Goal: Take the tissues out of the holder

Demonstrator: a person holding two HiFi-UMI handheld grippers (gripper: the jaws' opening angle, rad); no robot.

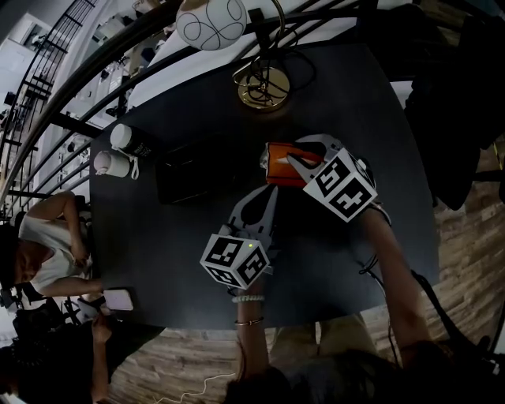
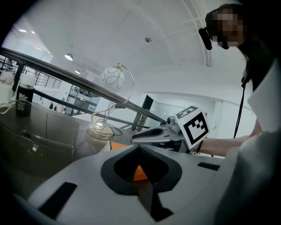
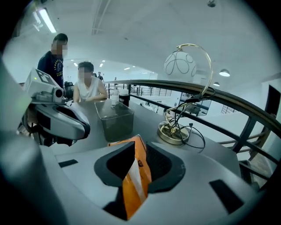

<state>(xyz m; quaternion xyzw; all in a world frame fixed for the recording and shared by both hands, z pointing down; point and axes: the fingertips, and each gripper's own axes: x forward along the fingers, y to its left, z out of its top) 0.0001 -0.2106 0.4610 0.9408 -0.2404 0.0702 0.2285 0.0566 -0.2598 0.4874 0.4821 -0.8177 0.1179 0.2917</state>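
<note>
An orange tissue pack (image 1: 281,164) is held just above the dark table (image 1: 197,260), right of the empty clear holder (image 1: 189,170). My right gripper (image 1: 296,162) is shut on the pack; in the right gripper view the pack (image 3: 137,178) stands pinched between the jaws, with the holder (image 3: 115,121) beyond it. My left gripper (image 1: 271,193) sits just below and left of the pack, jaws together with nothing in them. In the left gripper view a bit of the orange pack (image 2: 139,172) shows past the shut left gripper (image 2: 142,178), with the holder (image 2: 39,136) at the left.
A brass lamp base (image 1: 262,87) with a cable and a white globe (image 1: 211,22) stands at the table's far side. Two cups (image 1: 118,162) sit at the far left. A person (image 1: 47,245) sits at the left edge beside a phone (image 1: 118,300). A railing runs behind.
</note>
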